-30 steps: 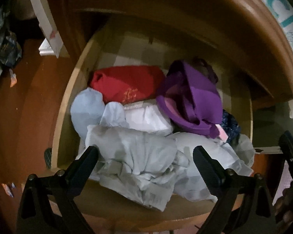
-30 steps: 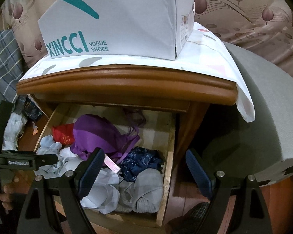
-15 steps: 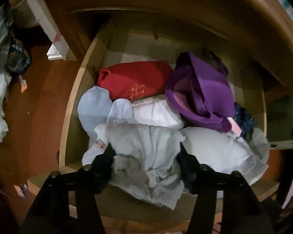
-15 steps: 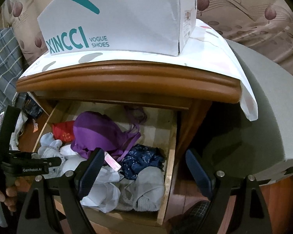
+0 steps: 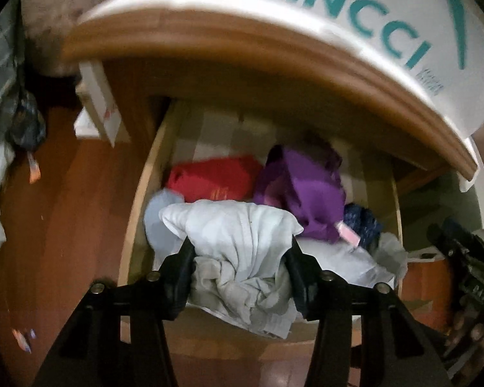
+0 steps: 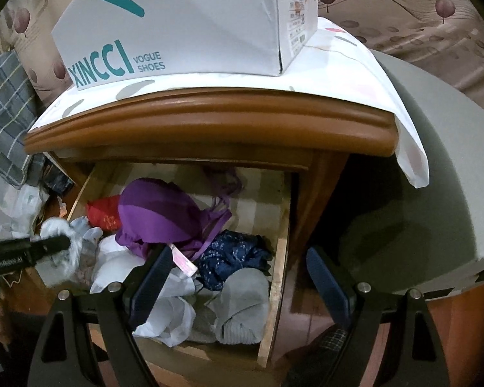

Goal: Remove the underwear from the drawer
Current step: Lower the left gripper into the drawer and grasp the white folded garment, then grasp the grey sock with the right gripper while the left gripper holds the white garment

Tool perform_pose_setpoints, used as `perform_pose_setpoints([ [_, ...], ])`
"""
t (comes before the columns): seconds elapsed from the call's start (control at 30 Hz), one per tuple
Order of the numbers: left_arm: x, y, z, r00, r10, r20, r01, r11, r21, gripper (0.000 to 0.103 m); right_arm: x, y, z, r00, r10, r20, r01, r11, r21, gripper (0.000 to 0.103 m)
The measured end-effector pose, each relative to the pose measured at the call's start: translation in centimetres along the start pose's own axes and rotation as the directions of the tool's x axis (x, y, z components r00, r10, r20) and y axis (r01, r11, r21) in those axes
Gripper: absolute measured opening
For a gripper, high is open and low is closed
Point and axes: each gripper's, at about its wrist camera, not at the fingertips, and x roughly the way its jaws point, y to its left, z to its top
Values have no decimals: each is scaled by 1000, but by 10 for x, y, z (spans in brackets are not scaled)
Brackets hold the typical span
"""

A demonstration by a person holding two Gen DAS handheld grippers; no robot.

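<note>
The open wooden drawer [image 5: 135, 213] holds a heap of clothes. My left gripper [image 5: 240, 251] has its jaws closing on a bunched pale grey-white pair of underwear [image 5: 235, 225]; both pads press into the cloth, which is raised above the heap at the drawer's front left. In the right wrist view the same cloth [image 6: 61, 258] shows blurred beside a left finger [image 6: 48, 245]. My right gripper [image 6: 238, 254] stands open over the drawer's front right, with nothing between its fingers.
A red garment [image 5: 216, 180], a purple bra [image 6: 158, 213], a navy patterned piece [image 6: 235, 258] and grey cloth [image 6: 242, 306] lie in the drawer. A white shoe box [image 6: 184, 22] sits on the nightstand top [image 6: 209, 119]. A grey mattress edge [image 6: 435, 193] is at the right.
The left gripper's jaws came together on the pale underwear and lifted it off the heap. The right gripper has stayed where it was, open.
</note>
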Motion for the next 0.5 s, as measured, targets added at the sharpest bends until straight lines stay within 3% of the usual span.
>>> perform_pose_setpoints([
  [0.13, -13, -7, 9, 996, -28, 84, 23, 998, 59, 48, 0, -3, -5, 999, 28, -20, -29, 999, -25, 88],
  [0.23, -17, -3, 11, 994, -54, 99, 47, 996, 70, 48, 2, -1, -5, 998, 9, -58, -11, 999, -45, 88],
  [0.43, -29, 9, 11, 991, -28, 133, 21, 999, 50, 48, 11, 22, -17, 984, -70, -165, 29, 971, -238, 87],
  [0.5, -34, 13, 14, 988, -30, 149, 25, 999, 31, 48, 17, 29, -21, 977, -110, -180, 48, 947, -317, 79],
])
